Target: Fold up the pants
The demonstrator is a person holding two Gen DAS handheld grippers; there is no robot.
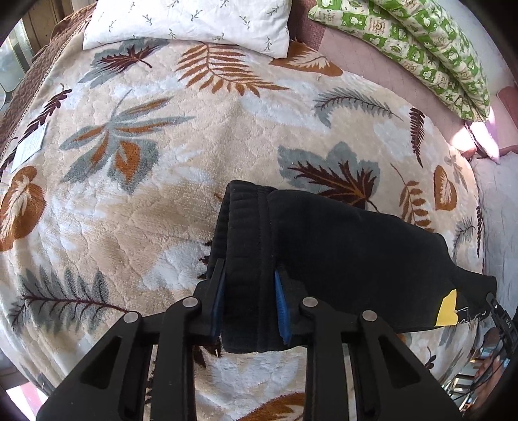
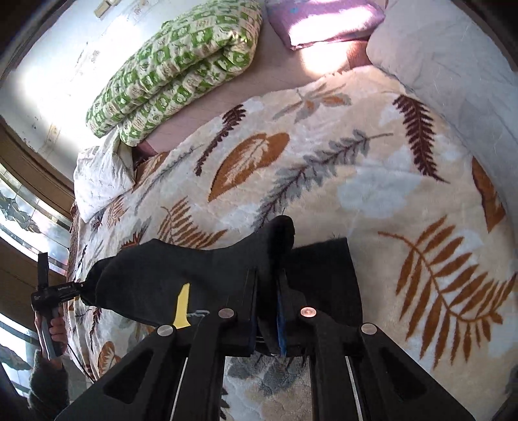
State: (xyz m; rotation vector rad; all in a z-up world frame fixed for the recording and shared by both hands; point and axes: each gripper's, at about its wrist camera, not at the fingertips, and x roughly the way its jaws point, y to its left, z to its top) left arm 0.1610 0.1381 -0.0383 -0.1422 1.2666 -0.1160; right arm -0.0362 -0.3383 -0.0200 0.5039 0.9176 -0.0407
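Pants hanging over blanket, left gripper clamping waistband, right gripper pinching other end, probably slipping out if yanked unevenly.

The pants are held up over the blanket on the bed, gripped at one end by the left hand-held gripper and at the other by the right hand-held gripper. A pillow lies behind the blanket, and a folded quilt is placed to its right.

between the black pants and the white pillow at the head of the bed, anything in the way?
Nothing: only bare leaf-print blanket between black pants and white pillow, in left wrist view.
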